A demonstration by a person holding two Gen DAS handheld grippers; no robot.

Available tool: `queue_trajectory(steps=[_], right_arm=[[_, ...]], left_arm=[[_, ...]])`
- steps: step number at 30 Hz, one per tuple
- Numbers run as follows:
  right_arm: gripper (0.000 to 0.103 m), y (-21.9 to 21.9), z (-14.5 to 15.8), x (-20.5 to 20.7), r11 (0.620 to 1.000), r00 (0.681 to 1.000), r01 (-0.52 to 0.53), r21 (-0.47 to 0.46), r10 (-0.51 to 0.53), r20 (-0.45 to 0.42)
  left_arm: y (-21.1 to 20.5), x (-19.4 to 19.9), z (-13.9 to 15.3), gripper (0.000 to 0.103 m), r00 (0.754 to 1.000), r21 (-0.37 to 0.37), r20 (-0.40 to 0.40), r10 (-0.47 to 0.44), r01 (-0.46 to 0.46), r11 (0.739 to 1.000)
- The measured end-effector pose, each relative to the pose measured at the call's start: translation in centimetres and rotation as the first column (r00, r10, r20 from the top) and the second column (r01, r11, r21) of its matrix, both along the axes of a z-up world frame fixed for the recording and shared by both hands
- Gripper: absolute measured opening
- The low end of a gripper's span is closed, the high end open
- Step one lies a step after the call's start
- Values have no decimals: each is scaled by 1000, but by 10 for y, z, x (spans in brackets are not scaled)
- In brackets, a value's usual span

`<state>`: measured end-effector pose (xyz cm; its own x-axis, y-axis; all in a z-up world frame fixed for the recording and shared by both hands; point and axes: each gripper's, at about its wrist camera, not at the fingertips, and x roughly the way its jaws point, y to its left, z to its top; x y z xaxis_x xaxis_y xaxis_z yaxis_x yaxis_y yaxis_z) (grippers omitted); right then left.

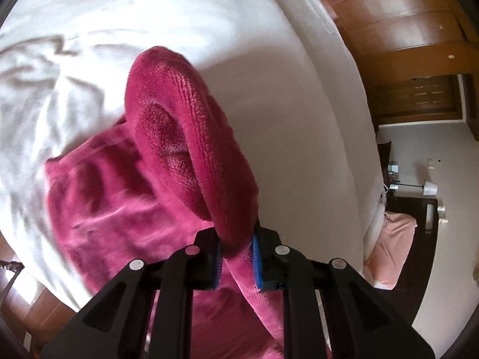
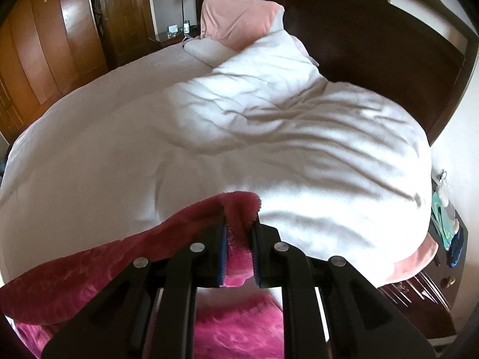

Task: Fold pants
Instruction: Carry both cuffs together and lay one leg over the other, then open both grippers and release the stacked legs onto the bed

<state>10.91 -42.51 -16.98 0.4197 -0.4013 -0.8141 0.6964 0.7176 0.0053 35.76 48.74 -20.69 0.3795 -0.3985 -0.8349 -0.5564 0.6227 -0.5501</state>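
The left hand-held gripper (image 1: 238, 257) is pinching a thick fold of the magenta fleece pants (image 1: 191, 137) between its blue pads, and the cloth is rising out of the jaws in a rounded loop above the bed (image 1: 299, 119). The rest of the garment is trailing down and lying spread on the white duvet (image 1: 74, 30) — blurred in places. The right hand-held gripper (image 2: 239, 254) is clamping another edge of the pants (image 2: 104, 269), a tuft of fleece poking up between its pressed-together pads, while more of the pink cloth is lying on the bed under it. Beyond, the rumpled duvet (image 2: 269, 134) is heaping toward a pink pillow (image 2: 239, 21) against the dark headboard (image 2: 359, 39).
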Motion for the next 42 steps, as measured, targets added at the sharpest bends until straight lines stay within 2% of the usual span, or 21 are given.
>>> queue_trajectory(steps=[3, 4, 9, 16, 24, 25, 29, 32, 33, 34, 35, 38, 42], right_arm=[[13, 0, -9, -26, 1000, 1000, -13, 24, 13, -12], [13, 0, -12, -38, 999, 1000, -22, 33, 22, -13], [13, 10, -28, -74, 995, 995, -92, 35, 93, -43], [13, 30, -61, -112, 977, 969, -214, -6, 211, -128], [13, 43, -98, -149, 965, 945, -262, 25, 261, -197], [13, 44, -102, -151, 964, 943, -264, 28, 264, -202], [15, 48, -116, -159, 962, 936, -271, 23, 270, -226], [29, 41, -125, -168, 966, 935, -256, 34, 256, -244], [38, 39, -125, -170, 968, 936, -248, 37, 249, -248], [43, 36, -127, -174, 971, 937, -237, 42, 240, -253], [44, 34, -128, -181, 973, 940, -223, 52, 229, -253], [44, 29, -131, -193, 975, 946, -193, 107, 214, -243], [46, 18, -129, -208, 955, 981, -98, 279, 140, -134]], left_arm=[[4, -44, -13, 15, 999, 11, -30, 25, -25, 1000], [-6, -53, -23, 15, 998, 12, -48, 35, -34, 999], [3, -104, -54, 15, 990, 44, -127, 68, -63, 997], [18, -145, -84, 15, 986, 66, -154, 71, -61, 996], [10, -148, -103, 15, 979, 151, -203, 25, 7, 988], [2, -134, -99, 15, 978, 159, -210, 24, 10, 987], [2, -131, -105, 14, 969, 214, -246, 21, 34, 976], [9, -135, -106, 14, 965, 237, -261, 28, 36, 971], [13, -137, -106, 14, 964, 243, -263, 32, 34, 969], [17, -138, -106, 14, 964, 248, -265, 36, 32, 968], [20, -139, -106, 14, 963, 254, -267, 43, 27, 967], [32, -144, -104, 14, 960, 266, -272, 67, 9, 964], [40, -147, -101, 14, 960, 275, -270, 74, 3, 961]])
